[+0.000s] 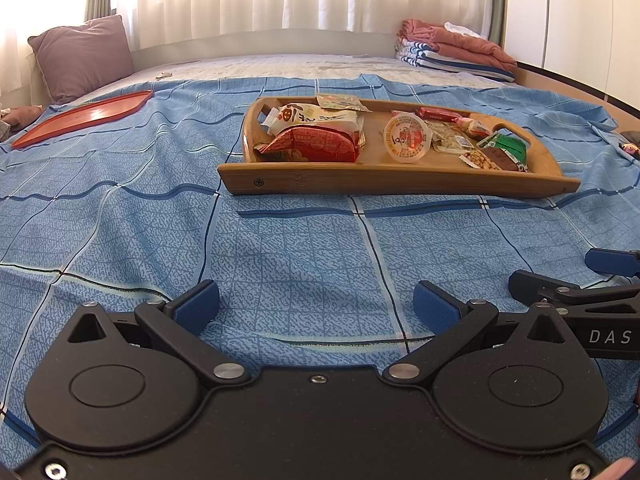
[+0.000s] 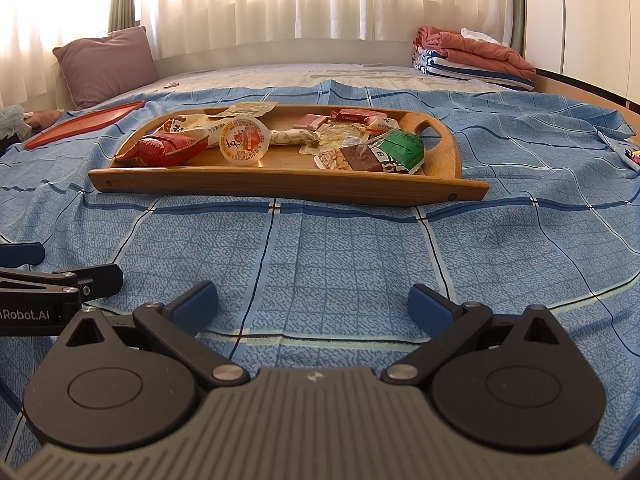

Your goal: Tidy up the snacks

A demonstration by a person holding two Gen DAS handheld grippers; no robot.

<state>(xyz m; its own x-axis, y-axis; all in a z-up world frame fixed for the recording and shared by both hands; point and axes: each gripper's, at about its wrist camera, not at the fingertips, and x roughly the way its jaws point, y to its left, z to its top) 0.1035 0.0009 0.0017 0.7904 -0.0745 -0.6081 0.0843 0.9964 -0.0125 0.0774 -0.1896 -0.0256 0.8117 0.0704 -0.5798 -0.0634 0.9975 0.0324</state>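
Snacks (image 2: 280, 140) are all piled in the wooden tray (image 2: 280, 190) sitting on the blue checked bedspread (image 2: 340, 264), and that tray is my landmark for everything else. At the tray's left end there's a red packet (image 1: 316, 144) with a white bag (image 1: 316, 117) just behind it, a round jelly cup (image 1: 407, 138) leans up around the middle, and toward the tray's right handle sit a green packet (image 2: 400, 148) and a nut-and-chocolate wrapper (image 2: 348, 160), with some small red bars (image 2: 356, 114) along the tray's far rim. Nothing snack-like lies loose on the cover around the tray, as far as I can see. Well off to the tray's left there's a flat red tray (image 1: 80, 118) that looks bare from this low angle. So honestly it fits two readings: everything gathered into the wood tray and basically done, or a jumbled heap waiting to be sorted out, maybe onto that red one. Can't call it from this. Both grippers hover low over the bedspread on the near side of the tray, well short of it: left gripper (image 1: 316, 310) spread wide with nothing between its blue pads, right gripper (image 2: 312, 306) same deal, wide apart and holding nothing. Behind the tray, a purple pillow (image 2: 104, 64) and folded laundry (image 2: 476, 60).
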